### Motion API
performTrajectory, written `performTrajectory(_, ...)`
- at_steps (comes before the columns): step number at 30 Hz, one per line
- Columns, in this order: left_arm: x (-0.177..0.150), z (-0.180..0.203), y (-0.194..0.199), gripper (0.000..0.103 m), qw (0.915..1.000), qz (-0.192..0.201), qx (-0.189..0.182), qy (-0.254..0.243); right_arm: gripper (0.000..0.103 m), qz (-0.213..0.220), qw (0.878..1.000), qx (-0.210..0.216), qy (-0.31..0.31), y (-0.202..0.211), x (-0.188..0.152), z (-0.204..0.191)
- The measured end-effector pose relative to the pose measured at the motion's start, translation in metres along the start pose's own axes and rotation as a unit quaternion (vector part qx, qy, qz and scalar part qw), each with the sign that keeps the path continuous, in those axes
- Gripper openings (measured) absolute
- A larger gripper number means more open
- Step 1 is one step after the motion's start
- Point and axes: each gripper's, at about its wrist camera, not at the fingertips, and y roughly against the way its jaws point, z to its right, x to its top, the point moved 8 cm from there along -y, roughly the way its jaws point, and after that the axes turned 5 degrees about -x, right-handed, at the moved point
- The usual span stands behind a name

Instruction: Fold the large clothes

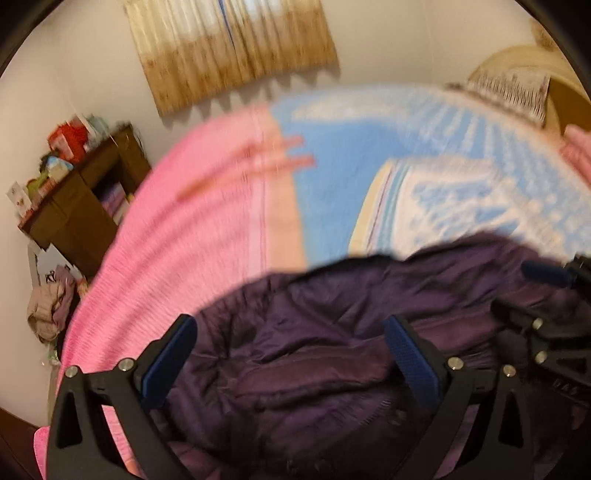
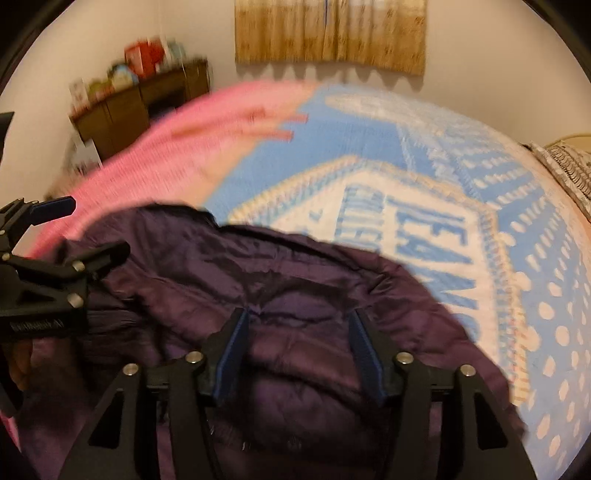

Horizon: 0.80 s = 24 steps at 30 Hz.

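left gripper [image 1: 291, 354] and right gripper [image 2: 299, 349], tilted down, fingers apart over purple jacket [image 2: 295, 280]

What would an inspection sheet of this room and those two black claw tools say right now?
Surface: bed with a pink and blue blanket, white lettering on it.
Job's things: dark purple padded jacket, crumpled at the near edge.
Clutter: boxes on a brown shelf; a clothes pile on the floor.
Grippers: left gripper and right gripper both open, over the jacket, nothing between the pads.
Cables: nothing seen.
Surroundings: pale wall, tan curtain, patterned pillow.
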Motion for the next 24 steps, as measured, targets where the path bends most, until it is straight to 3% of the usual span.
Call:
performTrajectory(4, -0.007, 0.002, 0.071, 0.103, 0.9975, 0.061, -0.036, 0.009, 0.065, 0.027, 0.999, 0.041, -0.011, 0.057, -0.015, 0.004)
performTrajectory(8, -0.037, 0.007, 0.111, 0.103, 0.9955, 0.083, -0.046, -0.008, 0.068, 0.039, 0.997, 0.059, -0.002, 0.109, -0.046, 0.004)
performTrajectory(18, -0.157, 0.005, 0.176, 0.103, 0.9941, 0.07, -0.081, 0.016, 0.069, 0.003, 0.993, 0.112, 0.024, 0.201, -0.162, -0.003)
performTrajectory(24, -0.236, -0.017, 0.202, 0.103, 0.9965, 0.049, -0.059, 0.035, 0.07, -0.038, 0.992, 0.121, 0.012, 0.241, -0.241, 0.006)
